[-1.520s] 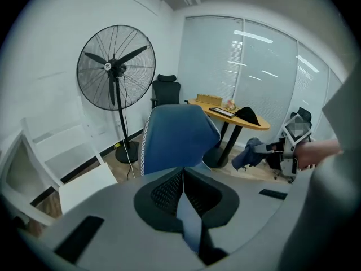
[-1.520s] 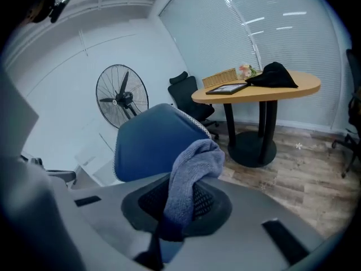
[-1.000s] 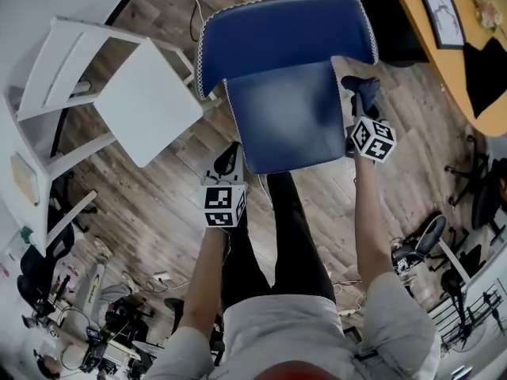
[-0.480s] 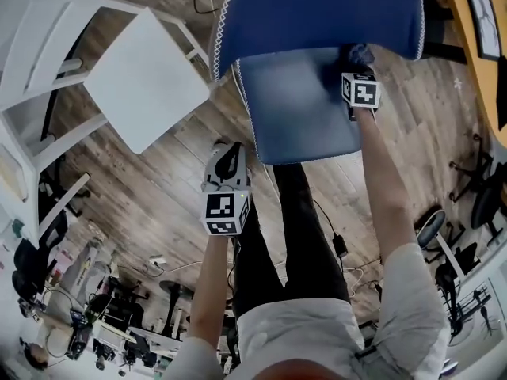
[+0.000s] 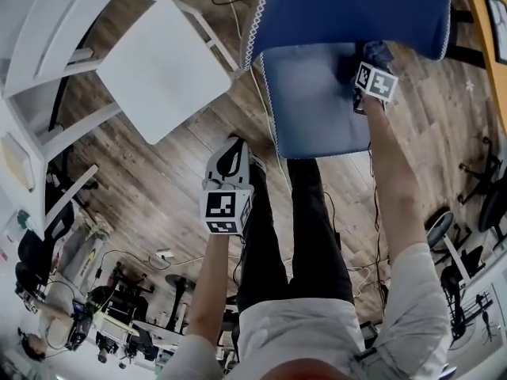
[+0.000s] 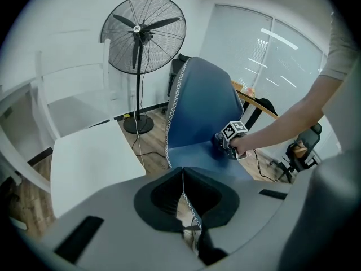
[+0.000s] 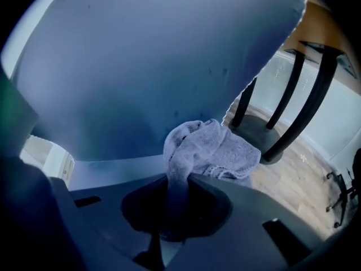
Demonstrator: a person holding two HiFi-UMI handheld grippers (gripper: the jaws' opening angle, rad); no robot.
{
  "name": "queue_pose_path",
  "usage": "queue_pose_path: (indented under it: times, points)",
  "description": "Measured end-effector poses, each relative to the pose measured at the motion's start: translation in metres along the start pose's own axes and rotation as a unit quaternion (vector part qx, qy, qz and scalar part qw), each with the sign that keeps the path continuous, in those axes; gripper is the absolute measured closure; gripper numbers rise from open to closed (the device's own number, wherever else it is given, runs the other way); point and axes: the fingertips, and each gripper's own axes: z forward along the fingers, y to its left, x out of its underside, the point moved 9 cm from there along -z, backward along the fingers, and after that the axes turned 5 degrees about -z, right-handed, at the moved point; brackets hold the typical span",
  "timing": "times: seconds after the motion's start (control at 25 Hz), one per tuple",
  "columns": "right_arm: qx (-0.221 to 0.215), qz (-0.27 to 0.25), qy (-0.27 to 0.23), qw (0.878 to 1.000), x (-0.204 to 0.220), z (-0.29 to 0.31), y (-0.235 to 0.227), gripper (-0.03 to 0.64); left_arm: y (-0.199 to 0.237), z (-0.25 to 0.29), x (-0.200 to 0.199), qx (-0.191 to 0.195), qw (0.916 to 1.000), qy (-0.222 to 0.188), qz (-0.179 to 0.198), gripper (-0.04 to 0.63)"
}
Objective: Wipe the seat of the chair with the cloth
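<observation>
Head view: the right gripper (image 5: 372, 85), at the end of an outstretched arm, rests on the rear right part of the seat (image 5: 313, 105) of the blue chair (image 5: 348, 10), with the cloth (image 5: 379, 52) bunched at its tip. The left gripper (image 5: 230, 182) hangs over the wooden floor (image 5: 182, 184) near a white table (image 5: 158, 66), well apart from the chair. Left gripper view: jaws drawn together, holding nothing. Right gripper view: jaws pinching the cloth, which lies on the seat.

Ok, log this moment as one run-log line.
phase: wipe | right gripper: shut on cloth, at rear of seat by backrest | left gripper: shut, empty, over floor
</observation>
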Motion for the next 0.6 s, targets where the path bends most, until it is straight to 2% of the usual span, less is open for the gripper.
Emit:
queue_pose_path:
  times: [0.16, 0.44, 0.6]
  points:
    - [-0.01, 0.032, -0.009, 0.999, -0.003, -0.002, 0.016, 0.569, 0.01, 0.002, -0.005, 0.008, 1.0, -0.004, -0.004, 0.566]
    - [-0.033, 0.012, -0.026, 0.999, 0.002, 0.003, 0.069, 0.569, 0.014, -0.001, -0.004, 0.013, 0.9998, -0.01, -0.007, 0.566]
    - [-0.031, 0.006, -0.024, 0.999, 0.007, 0.003, 0.09, 0.569, 0.019, -0.007, 0.003, 0.012, 0.9998, -0.011, -0.013, 0.566]
